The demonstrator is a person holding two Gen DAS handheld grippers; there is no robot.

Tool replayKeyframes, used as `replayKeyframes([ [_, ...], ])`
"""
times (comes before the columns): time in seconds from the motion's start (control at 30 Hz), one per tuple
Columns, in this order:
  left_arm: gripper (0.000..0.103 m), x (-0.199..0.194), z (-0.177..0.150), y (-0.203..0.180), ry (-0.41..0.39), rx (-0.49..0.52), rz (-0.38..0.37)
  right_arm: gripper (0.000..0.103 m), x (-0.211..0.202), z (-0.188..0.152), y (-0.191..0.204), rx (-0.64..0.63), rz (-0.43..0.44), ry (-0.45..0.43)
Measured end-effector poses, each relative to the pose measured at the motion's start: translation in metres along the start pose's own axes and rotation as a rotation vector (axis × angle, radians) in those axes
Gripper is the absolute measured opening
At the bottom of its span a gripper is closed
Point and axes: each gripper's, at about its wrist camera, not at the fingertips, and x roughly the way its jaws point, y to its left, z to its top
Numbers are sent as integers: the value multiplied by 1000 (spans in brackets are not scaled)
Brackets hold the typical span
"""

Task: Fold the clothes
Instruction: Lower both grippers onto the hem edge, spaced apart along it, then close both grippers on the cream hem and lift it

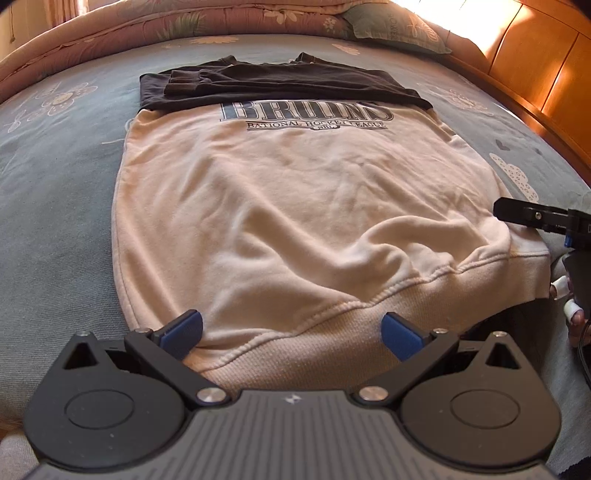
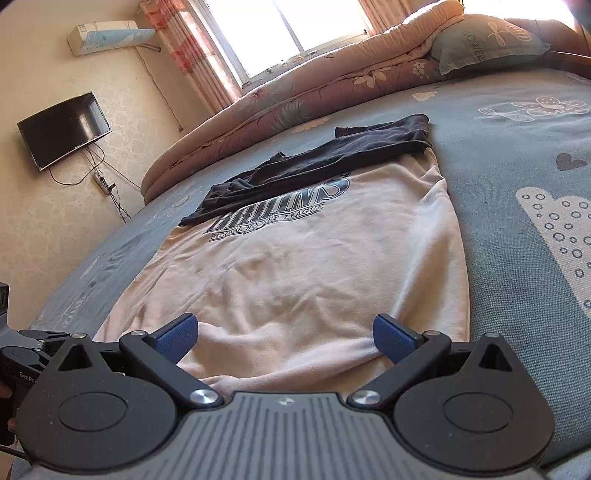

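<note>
On the bed (image 1: 55,206), the sweatshirt's (image 1: 280,206) hem lies between both spread-open tools (image 1: 291,332).

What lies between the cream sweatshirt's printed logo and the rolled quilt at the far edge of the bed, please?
The dark garment lies across the sweatshirt's top, hiding part of the logo; beyond it is bare bedsheet up to the quilt. Both views show this.

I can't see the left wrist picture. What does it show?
A cream sweatshirt printed "BRUINS" lies flat on a blue flowered bed, sleeves folded dark across its top. The open left gripper straddles its ribbed hem; the right gripper pokes in at right.
</note>
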Motion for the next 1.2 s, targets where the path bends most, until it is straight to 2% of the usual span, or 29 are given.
replayKeyframes([
  [0.13,102,-12,1,-2,-25,32,12,103,-2,2,-3,36,7,-1],
  [0.3,102,-19,8,-16,-73,114,12,103,-9,11,5,63,-47,45],
  [0.4,102,-7,8,-28,-70,173,-1,103,-17,10,14,9,-57,71],
  [0.5,102,9,0,-25,-8,127,-37,103,-19,0,17,-36,-95,106],
  [0.6,102,6,-12,-21,-37,133,-29,103,-25,-11,17,-66,-112,84],
  [0.67,102,0,-13,-22,-36,169,-25,103,-25,-7,22,-91,-128,120],
  [0.73,102,-2,-17,-31,-56,269,5,103,-21,-1,29,-135,-152,170],
  [0.87,102,-6,-24,-49,-97,471,66,103,-15,3,64,-412,-207,207],
  [1.03,102,-3,-41,-75,-139,747,142,103,-2,-15,104,-795,-242,278],
  [1.2,102,12,-63,-97,-149,965,216,103,11,-36,119,-957,-231,313],
])
